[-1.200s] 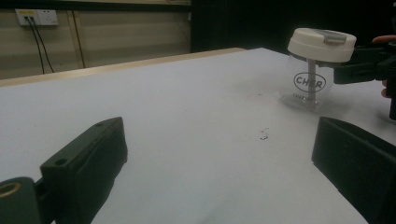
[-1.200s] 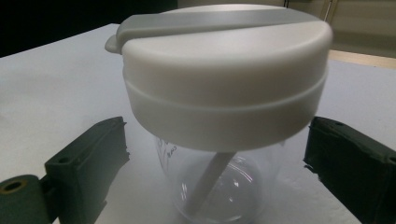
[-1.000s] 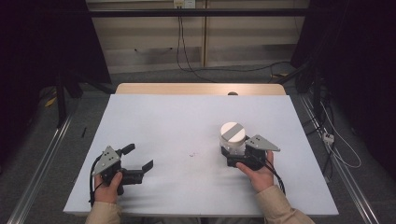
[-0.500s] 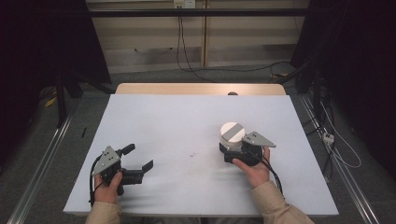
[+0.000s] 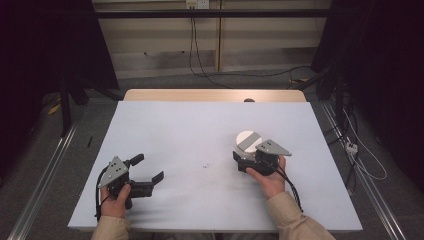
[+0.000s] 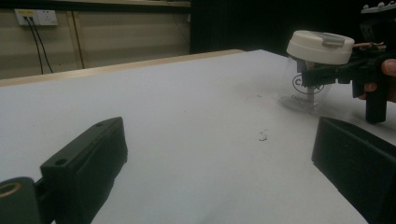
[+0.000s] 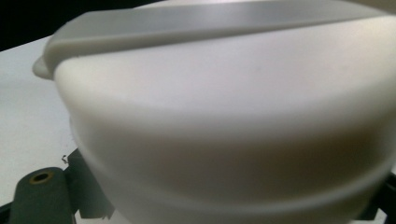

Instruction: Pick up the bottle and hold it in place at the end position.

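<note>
Left gripper (image 5: 148, 170) is seen at about 7 o'clock on the white table (image 5: 200, 130) in the high view, held by the left hand (image 5: 116, 197). Jaws are spread wide, nothing between them; in the left gripper view bare tabletop is seen across the gap between the two black jaws. A grey three-cornered plate (image 5: 114, 171) sits on top, and a black cable (image 5: 97, 195) trails back toward the sleeve.

A small dark speck (image 5: 206, 165) is seen on the table surface near centre, between the two grippers; also seen in the left gripper view (image 6: 263, 136).

Right gripper (image 5: 241, 157) is at about 4 o'clock on the table, held by the right hand (image 5: 267, 177). It is clamped on a jar (image 5: 246, 142): clear body with dark printed lettering, cream-white lid (image 6: 319, 46) with a grey bar across the top. In the left gripper view the jaws are seen gripping just under the lid, jar upright, base seemingly on the table; actual contact cannot be confirmed. In the right gripper view the lid (image 7: 224, 107) is pressed up close to the camera, grey bar (image 7: 210, 21) along the top edge.

Grippers are well apart. A wooden table edge (image 5: 215, 95) is seen at 12 o'clock, beyond the white surface.
</note>
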A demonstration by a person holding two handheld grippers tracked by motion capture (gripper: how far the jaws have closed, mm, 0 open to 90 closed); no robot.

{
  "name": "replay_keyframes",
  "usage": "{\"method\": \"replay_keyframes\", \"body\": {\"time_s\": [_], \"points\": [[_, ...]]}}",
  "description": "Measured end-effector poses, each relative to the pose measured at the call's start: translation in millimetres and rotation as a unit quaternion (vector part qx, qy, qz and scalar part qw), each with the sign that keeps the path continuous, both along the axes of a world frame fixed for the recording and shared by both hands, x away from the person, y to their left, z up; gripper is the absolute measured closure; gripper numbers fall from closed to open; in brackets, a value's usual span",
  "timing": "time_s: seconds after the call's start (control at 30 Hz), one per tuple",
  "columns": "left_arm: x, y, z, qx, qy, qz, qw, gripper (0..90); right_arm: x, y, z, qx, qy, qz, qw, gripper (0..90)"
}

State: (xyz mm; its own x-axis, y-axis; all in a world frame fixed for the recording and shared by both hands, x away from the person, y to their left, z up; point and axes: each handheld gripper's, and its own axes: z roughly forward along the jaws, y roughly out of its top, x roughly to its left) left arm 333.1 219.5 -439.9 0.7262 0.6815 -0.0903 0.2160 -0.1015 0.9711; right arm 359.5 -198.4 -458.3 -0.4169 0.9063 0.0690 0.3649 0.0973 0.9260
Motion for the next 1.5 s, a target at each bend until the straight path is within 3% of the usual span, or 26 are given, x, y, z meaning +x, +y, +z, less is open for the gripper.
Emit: {"method": "replay_keyframes", "body": {"time_s": [0.7,1.1,1.5], "points": [[0.2,0.0,-0.7,-0.003,0.002,0.002,1.0000,3.0,3.0,0.2,-1.5,-0.019,-0.010,0.004,0.9998,17.8],[0.7,-0.3,-1.4,-0.003,0.003,0.001,1.0000,3.0,4.8,-5.0,0.8,-0.011,-0.016,0.007,0.9998,18.3],[0.2,0.2,-0.1,-0.002,0.000,0.003,1.0000,3.0,9.4,3.7,10.2,-0.012,-0.026,0.033,0.9990,18.4]]}}
